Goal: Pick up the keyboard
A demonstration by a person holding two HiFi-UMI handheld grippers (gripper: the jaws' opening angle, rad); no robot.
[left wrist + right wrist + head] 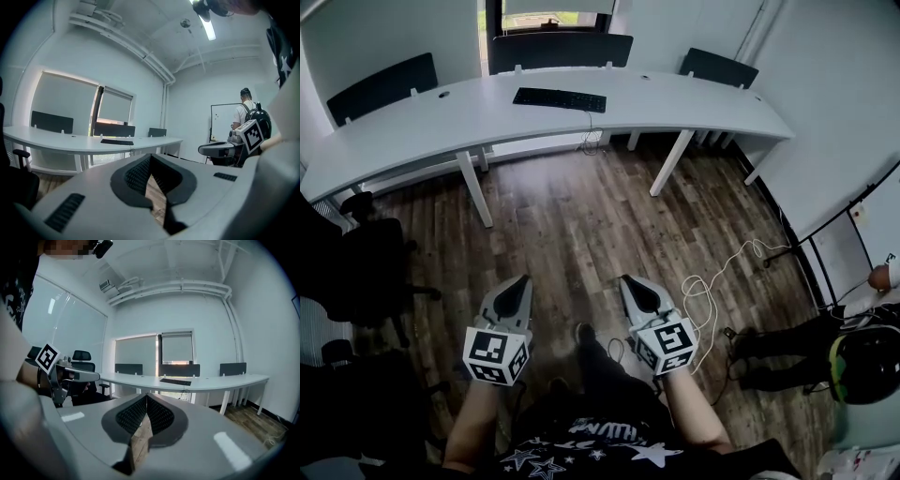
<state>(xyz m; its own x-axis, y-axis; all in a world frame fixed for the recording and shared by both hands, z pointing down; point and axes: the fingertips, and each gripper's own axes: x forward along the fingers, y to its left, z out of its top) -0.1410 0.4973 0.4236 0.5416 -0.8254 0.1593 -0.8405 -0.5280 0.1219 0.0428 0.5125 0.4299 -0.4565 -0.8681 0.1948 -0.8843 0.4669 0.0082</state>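
A black keyboard (560, 98) lies on the long white curved desk (422, 122) across the room, also seen as the keyboard (116, 141) in the left gripper view and the keyboard (176, 381) in the right gripper view. My left gripper (517, 285) and right gripper (634, 284) are held side by side low over the wooden floor, far short of the desk. Both point toward it, jaws shut with nothing between them. The left gripper (151, 157) and right gripper (146, 397) show tips closed together.
Black chairs (375, 258) stand at the left. A white cable (712, 277) trails over the wooden floor at the right. A person (248, 115) with a backpack stands by a whiteboard at the right. Desk legs (474, 187) reach the floor ahead.
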